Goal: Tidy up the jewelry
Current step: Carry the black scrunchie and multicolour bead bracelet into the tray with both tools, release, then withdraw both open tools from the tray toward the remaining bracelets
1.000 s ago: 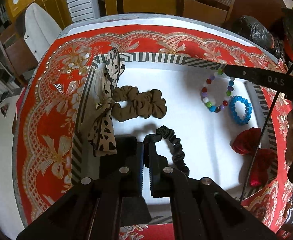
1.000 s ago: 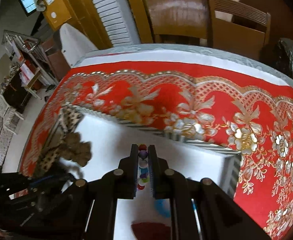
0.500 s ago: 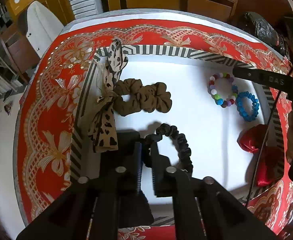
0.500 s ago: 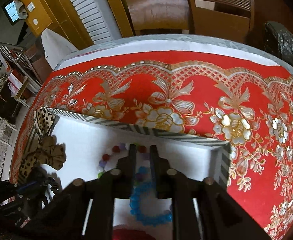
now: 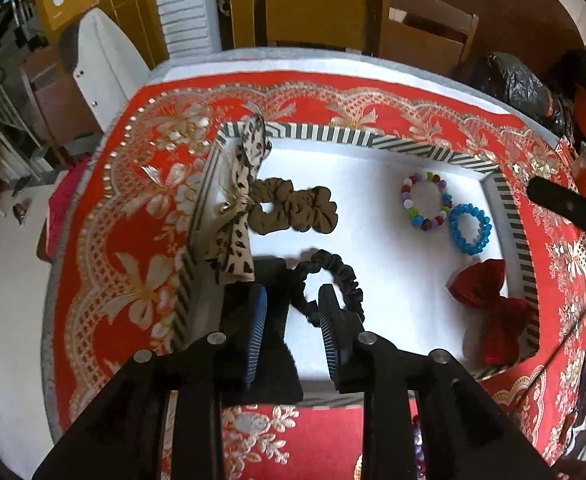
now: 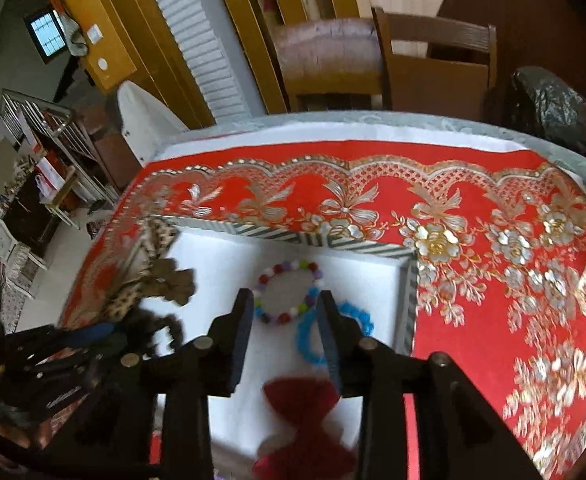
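Observation:
A white tray with a striped rim (image 5: 357, 136) sits on the red tablecloth. In it lie a leopard bow (image 5: 241, 200), a brown scrunchie (image 5: 293, 212), a black scrunchie (image 5: 333, 280), a multicoloured bead bracelet (image 5: 425, 200), a blue bead bracelet (image 5: 469, 228) and a red bow (image 5: 489, 300). My left gripper (image 5: 293, 300) is open, its fingers either side of the black scrunchie's near end. My right gripper (image 6: 285, 304) is open above the multicoloured bracelet (image 6: 289, 292) and the blue bracelet (image 6: 333, 332), with the red bow (image 6: 305, 400) just below it.
The red and gold tablecloth (image 6: 493, 280) covers a round table. Wooden chairs (image 6: 413, 68) and a black plastic bag (image 6: 553, 112) stand behind the far edge. Loose beads (image 5: 419, 448) lie on the cloth near the tray's front.
Both grippers have opened. The left one let go of the black scrunchie, which lies in the tray. The right one drew back from the bracelets, leaving them in the tray.

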Motion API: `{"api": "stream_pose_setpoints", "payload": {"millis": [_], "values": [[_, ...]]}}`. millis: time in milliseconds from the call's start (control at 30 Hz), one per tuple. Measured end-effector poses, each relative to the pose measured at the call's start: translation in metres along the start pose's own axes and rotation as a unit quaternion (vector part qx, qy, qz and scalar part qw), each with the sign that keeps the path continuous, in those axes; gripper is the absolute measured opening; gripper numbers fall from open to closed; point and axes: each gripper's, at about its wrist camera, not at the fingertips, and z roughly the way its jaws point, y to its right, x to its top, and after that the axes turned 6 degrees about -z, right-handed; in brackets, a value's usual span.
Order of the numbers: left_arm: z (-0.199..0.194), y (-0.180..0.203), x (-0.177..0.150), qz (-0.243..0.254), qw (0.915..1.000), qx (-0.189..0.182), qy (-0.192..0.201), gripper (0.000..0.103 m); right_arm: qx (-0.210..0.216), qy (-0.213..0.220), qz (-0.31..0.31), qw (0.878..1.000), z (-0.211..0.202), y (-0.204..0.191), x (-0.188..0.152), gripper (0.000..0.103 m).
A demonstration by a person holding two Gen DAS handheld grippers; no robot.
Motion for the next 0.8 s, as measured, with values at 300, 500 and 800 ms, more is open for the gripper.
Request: {"api": "stream_pose_setpoints", "payload": {"millis": [300, 500, 800], "values": [[-0.042, 0.01, -0.022, 0.019, 0.9991, -0.007, 0.036, 0.016, -0.012, 0.031, 0.006, 0.999, -0.074, -0.019, -0.045, 0.045], [-0.06, 0.022, -0.042, 0.035, 0.9981, -0.015, 0.05, 0.016, -0.033, 0.041, 0.005, 0.999, -0.11, -0.027, -0.076, 0.052], [-0.079, 0.038, -0.069, 0.057, 0.9961, -0.023, 0.063, 0.016, -0.051, 0.044, 0.018, 0.998, -0.137, -0.031, -0.114, 0.053]]}}
